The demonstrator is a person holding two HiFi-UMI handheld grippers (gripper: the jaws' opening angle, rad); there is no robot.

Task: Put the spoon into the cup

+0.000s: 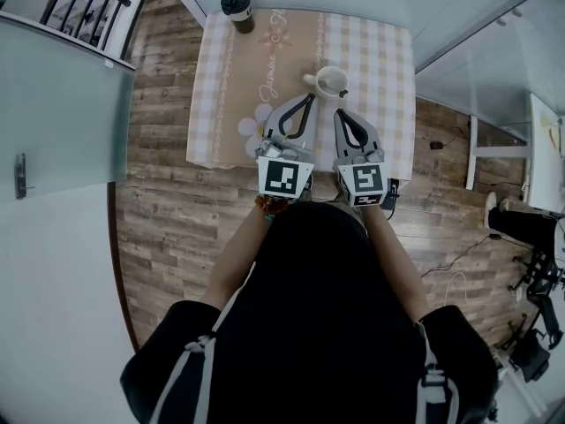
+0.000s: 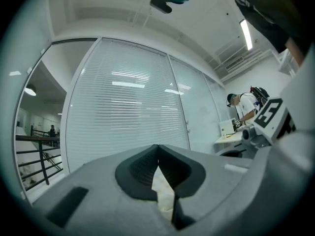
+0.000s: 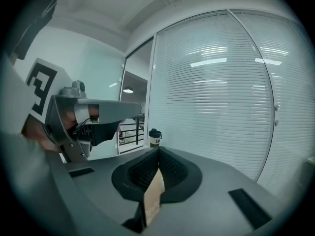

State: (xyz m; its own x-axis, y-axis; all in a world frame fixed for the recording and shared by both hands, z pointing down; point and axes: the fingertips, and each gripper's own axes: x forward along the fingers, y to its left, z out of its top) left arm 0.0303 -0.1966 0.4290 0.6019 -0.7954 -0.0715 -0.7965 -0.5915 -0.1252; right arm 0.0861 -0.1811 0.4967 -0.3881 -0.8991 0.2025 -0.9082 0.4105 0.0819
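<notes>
Left gripper [image 1: 310, 98], right gripper [image 1: 339, 114] cross table's [image 1: 388, 78] front edge.

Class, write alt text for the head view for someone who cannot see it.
Seen from above, a person in a black top holds a grey left gripper and right gripper, jaws together, over a table with a beige checked cloth. A white cup stands beyond their tips; a dark lidded takeaway cup stands near the far edge.

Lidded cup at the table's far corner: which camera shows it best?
The head view: the lidded cup stands whole on the table, seen from above. The right gripper view catches the cup small and far off, its base hidden behind the jaws. The left gripper view misses it.
</notes>
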